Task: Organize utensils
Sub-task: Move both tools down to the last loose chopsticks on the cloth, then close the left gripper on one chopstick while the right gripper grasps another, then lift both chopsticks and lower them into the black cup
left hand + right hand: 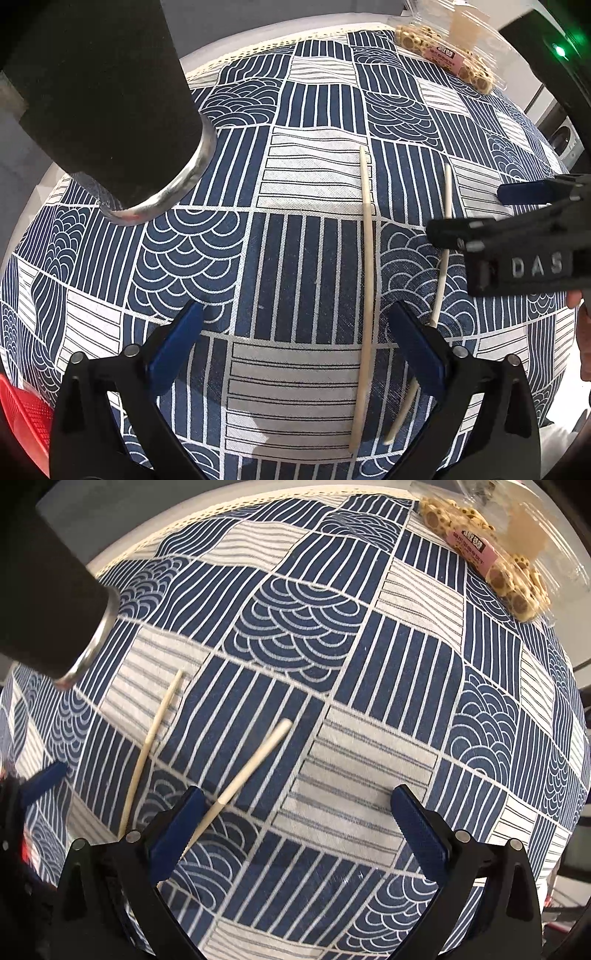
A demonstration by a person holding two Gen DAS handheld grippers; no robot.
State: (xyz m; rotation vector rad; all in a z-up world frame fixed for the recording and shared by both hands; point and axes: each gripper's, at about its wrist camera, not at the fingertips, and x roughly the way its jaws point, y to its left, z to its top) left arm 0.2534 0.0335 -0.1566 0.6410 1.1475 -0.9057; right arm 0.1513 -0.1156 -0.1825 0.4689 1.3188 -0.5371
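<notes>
Here, two chopsticks (367,295) on tablecloth (280,258), grippers apart

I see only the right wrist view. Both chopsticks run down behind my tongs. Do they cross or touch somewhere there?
Observer: No. In the left wrist view the left chopstick and the right chopstick lie side by side, apart wherever they show, also at the near ends.
Operator: Are the left tongs open?
Observer: Yes, the left tongs are open, and the left chopstick shows between their fingers, nearer the right one.
</notes>
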